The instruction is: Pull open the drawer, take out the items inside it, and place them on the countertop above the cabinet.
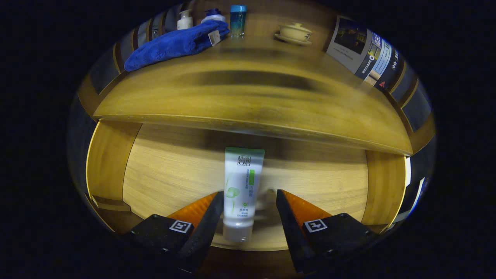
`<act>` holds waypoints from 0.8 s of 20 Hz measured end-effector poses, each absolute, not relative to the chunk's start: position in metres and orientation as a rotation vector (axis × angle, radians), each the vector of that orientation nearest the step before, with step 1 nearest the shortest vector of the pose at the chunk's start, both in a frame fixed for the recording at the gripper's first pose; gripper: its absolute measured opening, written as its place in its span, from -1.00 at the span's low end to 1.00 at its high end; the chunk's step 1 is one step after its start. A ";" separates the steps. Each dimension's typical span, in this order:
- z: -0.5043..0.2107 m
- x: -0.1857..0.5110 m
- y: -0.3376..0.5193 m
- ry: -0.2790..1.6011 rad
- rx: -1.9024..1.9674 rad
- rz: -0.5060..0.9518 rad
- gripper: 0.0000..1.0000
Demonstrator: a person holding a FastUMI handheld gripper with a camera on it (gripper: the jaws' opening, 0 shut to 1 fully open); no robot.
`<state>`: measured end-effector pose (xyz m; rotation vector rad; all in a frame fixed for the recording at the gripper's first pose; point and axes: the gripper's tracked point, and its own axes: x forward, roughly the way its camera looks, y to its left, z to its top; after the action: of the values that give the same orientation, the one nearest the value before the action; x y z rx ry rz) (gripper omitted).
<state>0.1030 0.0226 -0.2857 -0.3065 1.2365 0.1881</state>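
The wooden drawer (162, 170) stands pulled open below the countertop (248, 97). A white tube with green print (241, 190) lies on the drawer's floor, cap end toward me. My gripper (250, 195) hangs over the drawer, open, with the tube between its fingers. The left finger (213, 209) is at the tube's side, touching or nearly so; the right finger (286, 209) stands apart from it with a clear gap.
On the countertop a blue towel (174, 44) lies at the back left, with a white pump bottle (184, 20), a white jar with a blue lid (213, 16) and a blue-capped bottle (237, 21) behind it. A lidded cup on a saucer (294, 33) and a booklet (360, 50) sit to the right.
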 end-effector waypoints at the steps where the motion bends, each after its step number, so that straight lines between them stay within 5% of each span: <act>1: -0.288 0.101 0.023 1.254 -0.304 0.195 0.78; 11: -0.243 0.104 0.029 1.260 -0.227 0.137 -0.10; 16: -0.198 0.101 0.028 1.202 -0.212 0.134 -0.10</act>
<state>0.1005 0.0282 -0.1978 -0.2118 1.2019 0.1338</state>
